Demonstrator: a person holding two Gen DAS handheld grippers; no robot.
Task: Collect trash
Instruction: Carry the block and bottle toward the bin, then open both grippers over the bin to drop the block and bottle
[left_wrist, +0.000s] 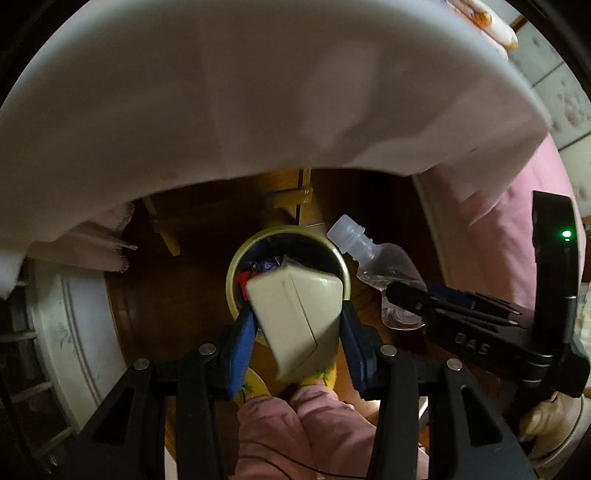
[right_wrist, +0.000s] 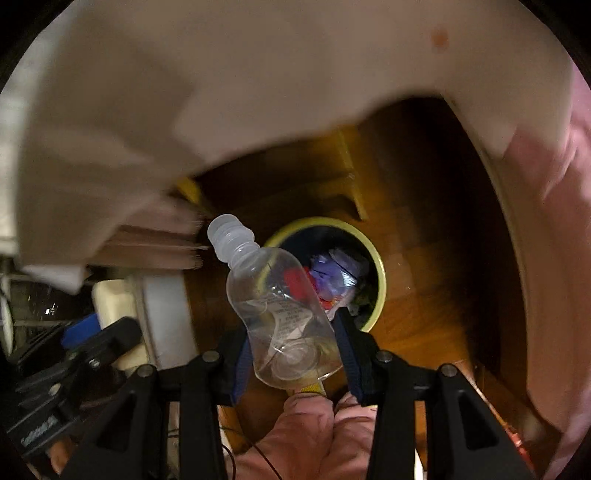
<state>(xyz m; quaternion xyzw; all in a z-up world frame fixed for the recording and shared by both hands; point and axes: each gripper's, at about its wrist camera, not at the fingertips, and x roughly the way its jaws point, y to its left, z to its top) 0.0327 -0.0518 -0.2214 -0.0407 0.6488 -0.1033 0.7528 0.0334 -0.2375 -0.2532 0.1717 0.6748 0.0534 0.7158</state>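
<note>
The left gripper (left_wrist: 297, 328) points steeply down at the bin (left_wrist: 236, 266), its jaws clenched on a cream carton (left_wrist: 295, 310). The carton sits between the two blue pads, which press on its flanks low on its body; its upper end sticks out past the jaw tips and hangs over the near half of the bin's mouth, tilted a little to the right. The bin is round with a pale yellow rim and stands on the wooden floor (left_wrist: 177, 295). Inside it lie a red scrap (left_wrist: 242, 279) and some purple wrapping (left_wrist: 264, 265).

The right gripper (right_wrist: 291, 347) also points down, and its jaws are grasping a clear bottle (right_wrist: 275, 295). The bottle's base end lies between the pads, squeezed from both sides, and its body runs up and to the left out of the jaws, so that the white cap (right_wrist: 229, 230) stands just outside the bin's left rim. The bottle's middle crosses over the left part of the bin (right_wrist: 376, 273). A printed label shows through the plastic. In the left wrist view the same bottle (left_wrist: 373, 266) hangs just right of the bin, beside the carton and apart from it.

Above the bin a white cloth (left_wrist: 258, 92) hangs over the edge of the surface. Below the bin, nearest the cameras, are pink trouser legs (left_wrist: 295, 432) and yellow socks (left_wrist: 321, 376).
</note>
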